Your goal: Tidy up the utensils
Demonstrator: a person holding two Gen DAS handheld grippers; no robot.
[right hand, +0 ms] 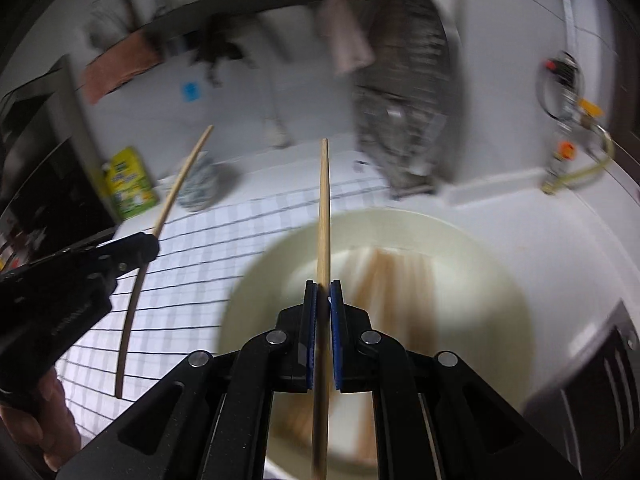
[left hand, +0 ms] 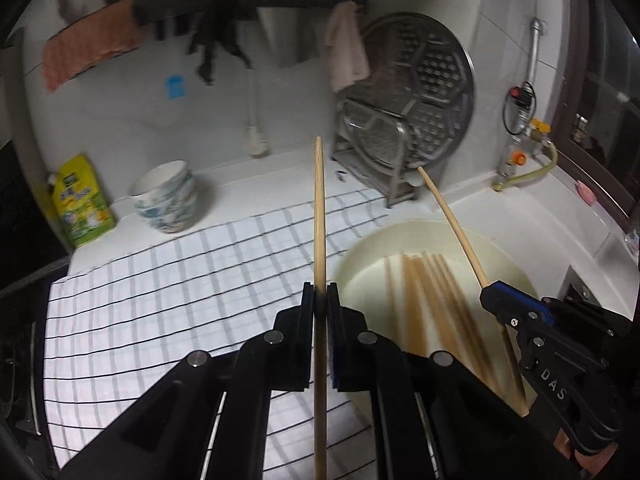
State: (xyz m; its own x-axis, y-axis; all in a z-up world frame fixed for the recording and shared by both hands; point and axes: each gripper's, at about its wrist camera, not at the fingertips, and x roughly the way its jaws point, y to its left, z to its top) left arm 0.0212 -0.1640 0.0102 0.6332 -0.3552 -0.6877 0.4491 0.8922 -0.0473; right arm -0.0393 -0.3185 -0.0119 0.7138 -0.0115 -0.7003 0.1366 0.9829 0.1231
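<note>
White counter runs under us, a checked cloth (left hand: 160,280) over its left part and a basin (left hand: 512,264) at the cloth's right edge. Our left gripper (left hand: 320,292) pinches one chopstick (left hand: 319,216); our right gripper (right hand: 323,288) pinches another (right hand: 324,216), both lifted clear of the basin. We judge the task barely begun: more chopsticks (left hand: 424,304) lie in the basin, none on the cloth. Blur hides their count, and where they go we cannot tell.
</note>
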